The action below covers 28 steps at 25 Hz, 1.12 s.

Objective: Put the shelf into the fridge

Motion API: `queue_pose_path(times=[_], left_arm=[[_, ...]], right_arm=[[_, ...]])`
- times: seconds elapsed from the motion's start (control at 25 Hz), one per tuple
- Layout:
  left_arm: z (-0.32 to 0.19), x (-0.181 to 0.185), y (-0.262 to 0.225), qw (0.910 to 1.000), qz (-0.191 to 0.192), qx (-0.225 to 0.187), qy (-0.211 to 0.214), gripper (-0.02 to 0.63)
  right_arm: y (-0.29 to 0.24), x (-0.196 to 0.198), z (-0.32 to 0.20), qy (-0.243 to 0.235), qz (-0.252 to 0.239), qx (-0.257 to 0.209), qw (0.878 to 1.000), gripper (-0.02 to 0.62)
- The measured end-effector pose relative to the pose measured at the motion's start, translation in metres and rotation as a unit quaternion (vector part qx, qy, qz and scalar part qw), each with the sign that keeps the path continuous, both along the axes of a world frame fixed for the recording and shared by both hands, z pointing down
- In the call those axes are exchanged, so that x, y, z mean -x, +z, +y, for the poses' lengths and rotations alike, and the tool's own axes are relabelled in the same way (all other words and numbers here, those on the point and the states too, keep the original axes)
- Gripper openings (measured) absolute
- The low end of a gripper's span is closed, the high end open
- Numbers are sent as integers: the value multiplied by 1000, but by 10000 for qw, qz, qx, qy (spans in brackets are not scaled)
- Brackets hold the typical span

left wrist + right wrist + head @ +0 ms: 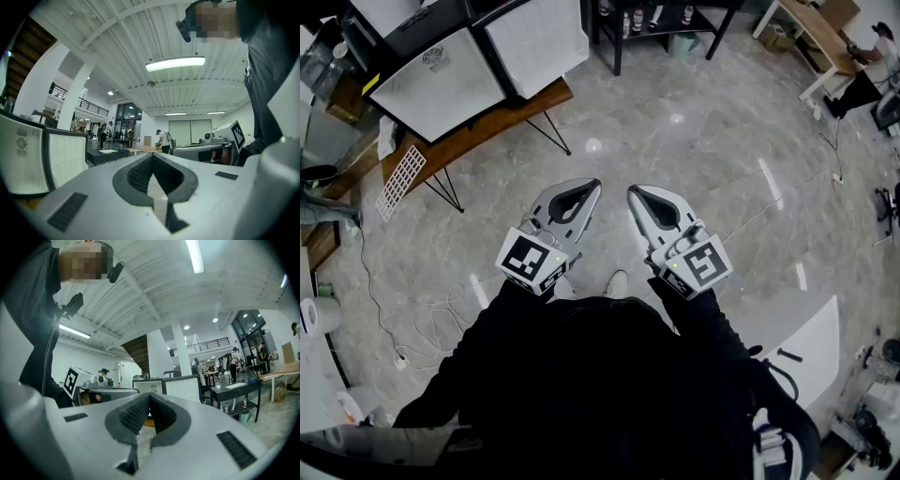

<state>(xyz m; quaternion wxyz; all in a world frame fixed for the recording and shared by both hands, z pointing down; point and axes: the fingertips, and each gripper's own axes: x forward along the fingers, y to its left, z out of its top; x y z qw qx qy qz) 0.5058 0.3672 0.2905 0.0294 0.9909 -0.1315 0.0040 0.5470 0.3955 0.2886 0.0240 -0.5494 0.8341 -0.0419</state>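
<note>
Left hand-held gripper (592, 185) and right hand-held gripper (633, 191) hover, jaws closed, over marble floor (703, 131).

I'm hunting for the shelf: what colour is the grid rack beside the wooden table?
The rack is white; the head view shows it best.

The person wears a black top with long sleeves (497, 323) and a pale shoe (617, 281); left gripper (593, 186) and right gripper (632, 193) have light grey shells, dark ribbed pads (138, 175) and black-and-white marker cubes (530, 261).
</note>
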Motion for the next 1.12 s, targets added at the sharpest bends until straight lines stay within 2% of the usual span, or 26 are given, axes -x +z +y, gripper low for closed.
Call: queue_pose_path(times=[0.24,0.56,0.68,0.76,0.92,1.12], left_arm=[[0,8,5,9999,-43,-41,-125,3],[-11,45,4,9953,21,-19,-973,3],[-17,73,9,9881,-30,-41,-1535,3],[-21,97,15,9817,-69,-42,-1904,3],[-30,151,22,9673,-229,-144,-2522,3],[-40,234,20,9511,-187,-102,-3081,3]], right_arm=[[0,5,-4,-100,31,-72,9999,5],[0,33,-18,-820,8,-300,9962,5],[1,52,-29,-1133,83,-489,9923,5],[4,74,-36,-1539,10,-500,9868,5],[14,131,-51,-2330,-104,-363,9717,5],[18,210,-65,-2913,-36,-235,9563,6]])
